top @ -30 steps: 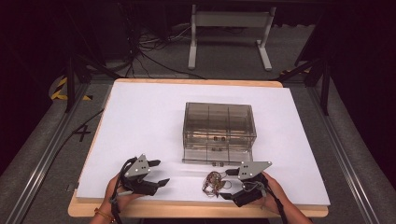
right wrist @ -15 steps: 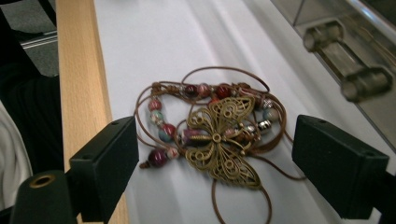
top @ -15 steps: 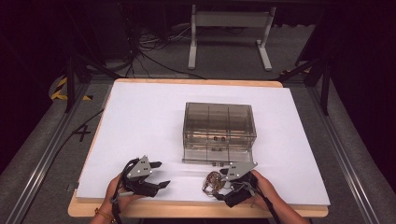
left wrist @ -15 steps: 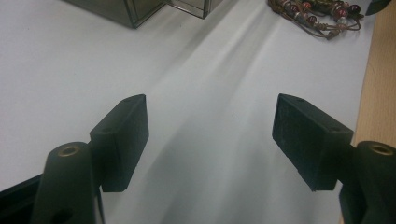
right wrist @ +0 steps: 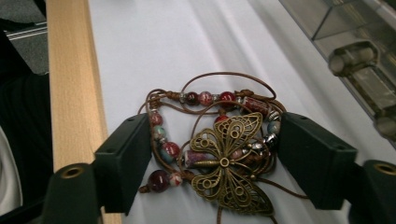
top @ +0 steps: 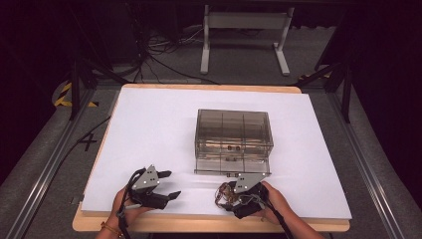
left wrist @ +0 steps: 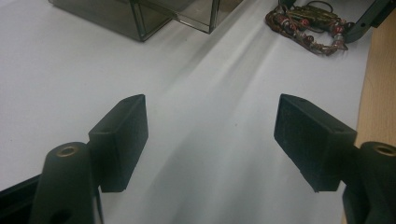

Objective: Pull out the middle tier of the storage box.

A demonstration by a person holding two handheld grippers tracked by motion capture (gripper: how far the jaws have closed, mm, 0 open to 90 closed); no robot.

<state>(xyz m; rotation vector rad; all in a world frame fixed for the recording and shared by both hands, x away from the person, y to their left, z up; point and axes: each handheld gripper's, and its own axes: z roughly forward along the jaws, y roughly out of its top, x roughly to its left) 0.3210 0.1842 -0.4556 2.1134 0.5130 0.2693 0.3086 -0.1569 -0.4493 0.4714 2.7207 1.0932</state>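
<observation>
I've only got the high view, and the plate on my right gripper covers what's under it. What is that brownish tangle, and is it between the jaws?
Observer: The right gripper view shows a beaded cord necklace with a brass butterfly pendant. It lies on the table between the jaws of the right gripper.
Operator: Is it gripped?
Observer: The jaws have just been closing. The pads sit at the outermost beads on both sides, but I cannot tell whether they press on them.
Operator: And the left gripper?
Observer: The left gripper is open, with only the white table cover between its jaws.
</observation>
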